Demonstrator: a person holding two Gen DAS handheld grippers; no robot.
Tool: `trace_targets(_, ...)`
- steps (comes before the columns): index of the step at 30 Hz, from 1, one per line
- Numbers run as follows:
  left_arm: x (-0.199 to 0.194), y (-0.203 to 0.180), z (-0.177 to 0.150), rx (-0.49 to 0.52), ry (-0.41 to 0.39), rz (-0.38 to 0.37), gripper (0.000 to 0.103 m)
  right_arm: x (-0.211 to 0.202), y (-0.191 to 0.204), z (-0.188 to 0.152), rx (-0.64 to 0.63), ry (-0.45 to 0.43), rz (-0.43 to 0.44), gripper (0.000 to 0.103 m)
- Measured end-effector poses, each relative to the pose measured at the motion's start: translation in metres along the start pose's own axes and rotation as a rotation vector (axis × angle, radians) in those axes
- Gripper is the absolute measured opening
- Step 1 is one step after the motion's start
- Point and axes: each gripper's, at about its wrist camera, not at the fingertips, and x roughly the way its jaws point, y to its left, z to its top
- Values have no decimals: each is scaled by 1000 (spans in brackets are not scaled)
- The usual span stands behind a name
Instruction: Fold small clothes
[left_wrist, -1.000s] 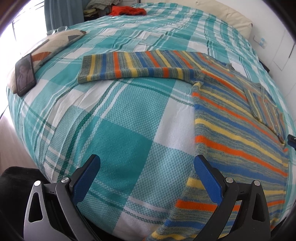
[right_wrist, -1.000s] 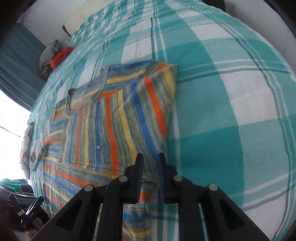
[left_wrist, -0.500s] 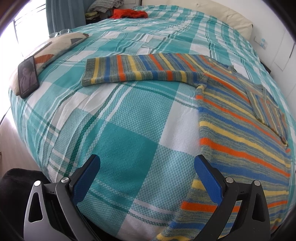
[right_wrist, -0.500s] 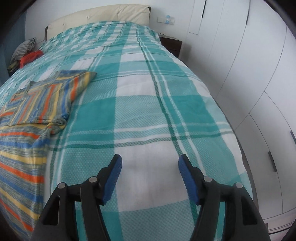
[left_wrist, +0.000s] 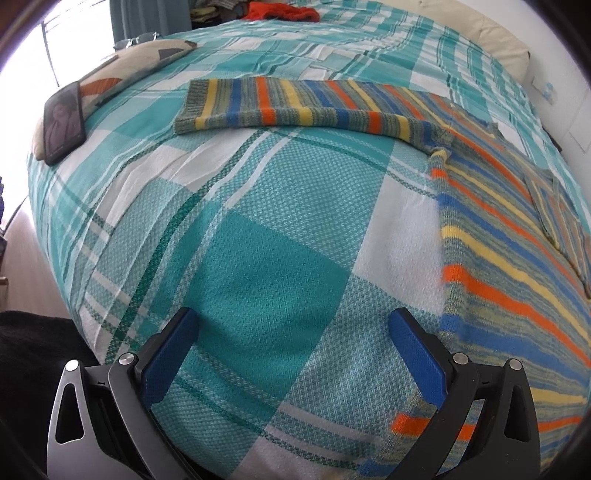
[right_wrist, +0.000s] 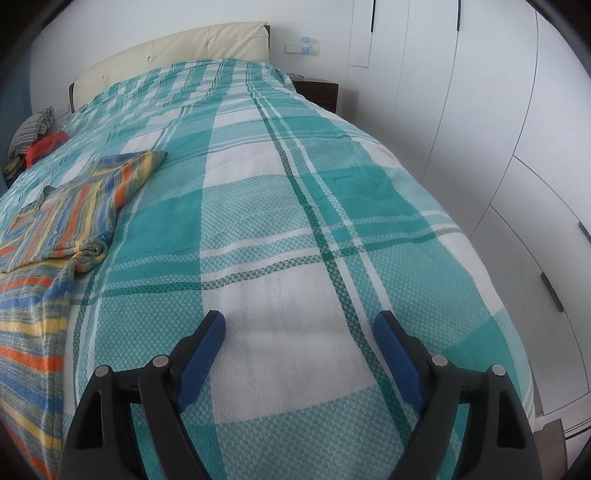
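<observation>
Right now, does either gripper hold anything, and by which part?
Nothing is held. The left gripper stands open over the teal checked bedspread; the right gripper is opening, nothing between its jaws. The striped knitted sweater lies free.

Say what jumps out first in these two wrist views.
The striped sweater stands out, spread flat on the teal plaid bedspread, one sleeve stretched out sideways and the other folded in over the body. A phone lies on a pillow at the bed's left edge. Both the left gripper and right gripper hold nothing, the right's jaws opening.
</observation>
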Motion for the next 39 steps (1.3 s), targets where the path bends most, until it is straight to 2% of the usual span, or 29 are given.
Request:
trace_targets(5, 1, 1, -1, -2, 6, -14, 103, 5, 4, -3, -11, -7, -12, 90)
trace_targets(13, 0, 2, -2, 21, -4, -28, 103, 7, 8, -5, -25, -6, -48, 93)
trace_targets(39, 1, -1, -5, 61, -7, -15, 103, 10, 9, -4, -38, -1, -76, 96)
